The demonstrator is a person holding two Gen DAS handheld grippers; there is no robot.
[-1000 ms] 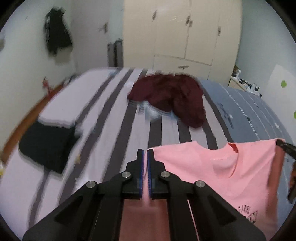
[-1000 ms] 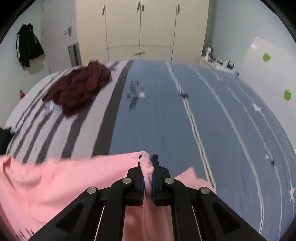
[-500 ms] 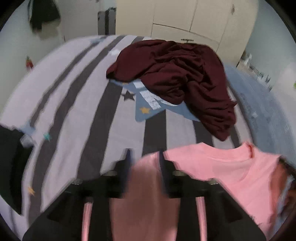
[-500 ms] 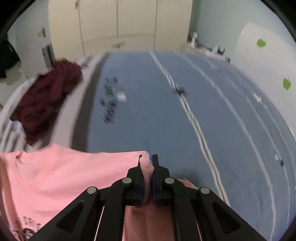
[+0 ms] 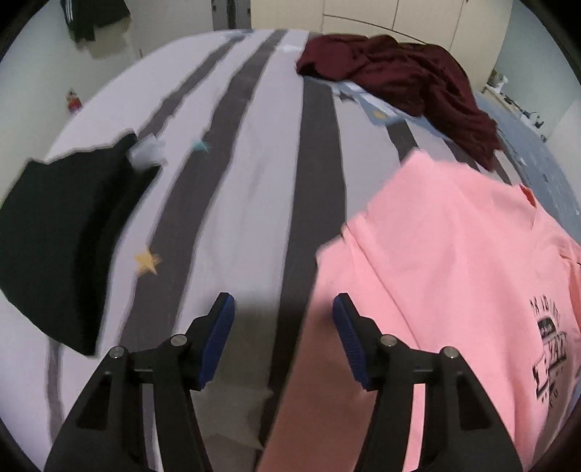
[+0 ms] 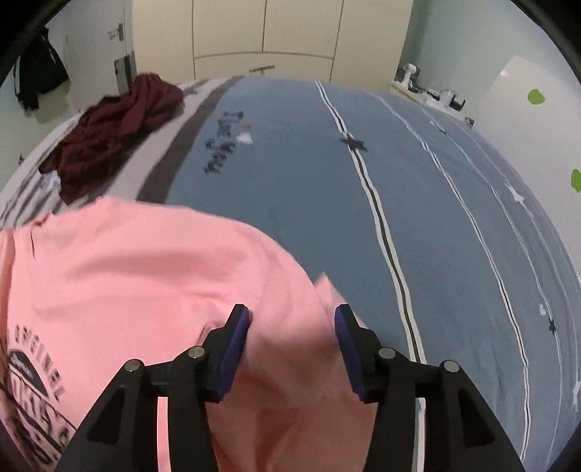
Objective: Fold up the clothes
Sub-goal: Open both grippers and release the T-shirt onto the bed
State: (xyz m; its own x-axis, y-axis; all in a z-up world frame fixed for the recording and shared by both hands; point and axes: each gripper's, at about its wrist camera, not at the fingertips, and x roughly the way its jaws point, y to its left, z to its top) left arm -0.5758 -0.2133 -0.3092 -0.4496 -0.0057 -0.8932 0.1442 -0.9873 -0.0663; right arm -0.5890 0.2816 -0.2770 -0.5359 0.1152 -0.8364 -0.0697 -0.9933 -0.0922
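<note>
A pink T-shirt (image 5: 454,261) with a black print lies spread on the bed, print side up. My left gripper (image 5: 283,312) hovers over its left edge with its jaws opening; pink cloth lies under the right finger, and the pads press on nothing. My right gripper (image 6: 292,323) hangs over the same pink T-shirt (image 6: 145,276) at its right shoulder, jaws opening too, with the cloth lying loose between and below the blue pads. A crumpled maroon garment (image 5: 406,76) lies further up the bed, and it shows again as the maroon garment (image 6: 112,127) at the upper left.
A folded black garment (image 5: 61,239) lies at the left on the grey-striped sheet (image 5: 239,203). A blue sheet (image 6: 363,203) covers the right half of the bed. Cream wardrobes (image 6: 265,32) stand beyond the bed. A dark jacket (image 6: 36,80) hangs on the left wall.
Both grippers were shut on the pink T-shirt and have let it go. Both have sunk toward the bed, and the shirt now lies flat on it.
</note>
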